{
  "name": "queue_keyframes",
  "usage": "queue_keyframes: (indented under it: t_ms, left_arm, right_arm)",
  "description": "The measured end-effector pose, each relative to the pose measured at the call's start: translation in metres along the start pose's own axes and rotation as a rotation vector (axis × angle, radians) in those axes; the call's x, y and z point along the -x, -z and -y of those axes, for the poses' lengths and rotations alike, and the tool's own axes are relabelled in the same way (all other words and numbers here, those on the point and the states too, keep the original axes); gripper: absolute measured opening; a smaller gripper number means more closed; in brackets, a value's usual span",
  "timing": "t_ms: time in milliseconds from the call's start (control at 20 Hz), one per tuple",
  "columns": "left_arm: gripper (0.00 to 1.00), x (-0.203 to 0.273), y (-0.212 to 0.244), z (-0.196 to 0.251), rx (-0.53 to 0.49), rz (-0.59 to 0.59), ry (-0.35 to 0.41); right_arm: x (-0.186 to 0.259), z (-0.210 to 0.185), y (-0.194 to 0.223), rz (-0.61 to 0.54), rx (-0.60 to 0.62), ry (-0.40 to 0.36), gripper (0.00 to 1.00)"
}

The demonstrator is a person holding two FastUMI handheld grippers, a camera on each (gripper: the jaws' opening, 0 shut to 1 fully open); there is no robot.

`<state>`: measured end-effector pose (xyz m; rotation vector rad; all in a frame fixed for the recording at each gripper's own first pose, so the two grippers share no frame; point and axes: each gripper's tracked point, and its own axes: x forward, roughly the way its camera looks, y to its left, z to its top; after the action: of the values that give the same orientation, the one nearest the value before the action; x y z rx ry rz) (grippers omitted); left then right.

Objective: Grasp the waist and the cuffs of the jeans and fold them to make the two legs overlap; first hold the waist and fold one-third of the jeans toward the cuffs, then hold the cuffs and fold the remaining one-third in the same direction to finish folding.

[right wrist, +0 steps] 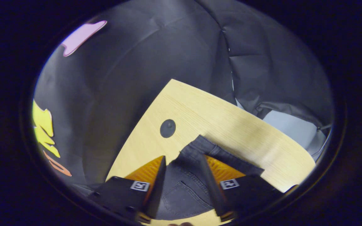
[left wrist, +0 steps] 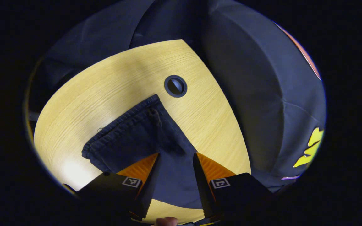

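Observation:
Dark jeans lie flat on a light wooden table [left wrist: 83, 103]. In the left gripper view the stitched cuff end [left wrist: 121, 131] points away from me. My left gripper [left wrist: 175, 155] hovers over that leg, fingers apart, with denim showing between them. In the right gripper view I see the waistband [right wrist: 228, 158] and a back pocket [right wrist: 184, 194]. My right gripper [right wrist: 183, 158] is over the waist end, also with its fingers spread and denim in the gap. I cannot tell whether either gripper's fingers touch the cloth.
A round dark cable hole [left wrist: 175, 86] sits in the table just beyond the cuff, and it appears again as the cable hole [right wrist: 167, 128] beyond the waist. Black cloth walls surround the table [right wrist: 231, 125]. A fingertip [left wrist: 167, 221] shows at the bottom edge.

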<state>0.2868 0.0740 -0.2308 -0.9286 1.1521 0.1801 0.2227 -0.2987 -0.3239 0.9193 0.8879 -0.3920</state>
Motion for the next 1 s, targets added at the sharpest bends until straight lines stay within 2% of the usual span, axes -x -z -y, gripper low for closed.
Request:
queue_keyframes:
  t_ms: [50,100,200,250,300,350,400,450,500,550,600,650,700,750,850,900,950,1000]
  left_arm:
    - [0.66,0.015,0.003,0.012,-0.036,0.009,0.012]
    - [0.66,0.033,0.010,0.025,-0.082,0.007,0.025]
    - [0.71,0.074,0.037,0.048,-0.199,-0.038,0.027]
    - [0.76,0.097,0.052,0.059,-0.261,-0.047,0.030]
    - [0.78,0.110,0.073,0.044,-0.319,-0.042,0.034]
    - [0.78,0.113,0.081,0.044,-0.371,-0.037,0.038]
    - [0.90,0.143,0.091,0.065,-0.415,-0.017,0.054]
    - [0.78,0.157,0.104,0.070,-0.452,0.016,0.073]
    - [0.78,0.172,0.115,0.074,-0.493,0.052,0.092]
    - [0.79,0.181,0.130,0.074,-0.549,0.085,0.108]
    - [0.94,0.187,0.143,0.072,-0.615,0.129,0.110]
    - [0.80,0.193,0.155,0.069,-0.681,0.173,0.106]
    - [1.00,0.197,0.165,0.063,-0.727,0.210,0.095]
    - [1.00,0.206,0.177,0.056,-0.764,0.254,0.082]
    - [1.00,0.214,0.197,0.057,-0.814,0.353,0.094]
    - [1.00,0.220,0.204,0.056,-0.831,0.408,0.101]
    - [1.00,0.224,0.208,0.057,-0.846,0.461,0.103]
    - [1.00,0.228,0.214,0.056,-0.852,0.510,0.111]
  right_arm:
    - [0.013,-0.002,0.001,0.013,0.018,-0.008,0.69]
    - [0.027,-0.004,0.002,0.032,0.043,-0.016,0.73]
    - [0.059,-0.009,0.009,0.065,0.122,-0.035,0.90]
    - [0.079,-0.011,0.014,0.079,0.162,-0.046,0.91]
    - [0.099,-0.013,0.021,0.096,0.199,-0.057,0.82]
    - [0.119,-0.015,0.029,0.110,0.235,-0.072,0.90]
    - [0.137,-0.018,0.037,0.130,0.270,-0.085,0.91]
    - [0.155,-0.018,0.045,0.152,0.311,-0.093,0.91]
    - [0.174,-0.018,0.051,0.178,0.356,-0.098,0.86]
    - [0.190,-0.015,0.057,0.217,0.405,-0.082,0.97]
    - [0.204,-0.012,0.060,0.263,0.450,-0.071,0.91]
    - [0.219,-0.010,0.066,0.289,0.489,-0.074,0.98]
    - [0.231,-0.009,0.074,0.307,0.526,-0.076,0.91]
    - [0.242,-0.008,0.082,0.323,0.563,-0.078,0.97]
    - [0.264,-0.011,0.097,0.370,0.646,-0.097,0.97]
    - [0.269,-0.012,0.105,0.392,0.682,-0.105,0.93]
    - [0.274,-0.011,0.109,0.415,0.705,-0.104,0.93]
    - [0.278,-0.007,0.112,0.431,0.707,-0.093,0.98]
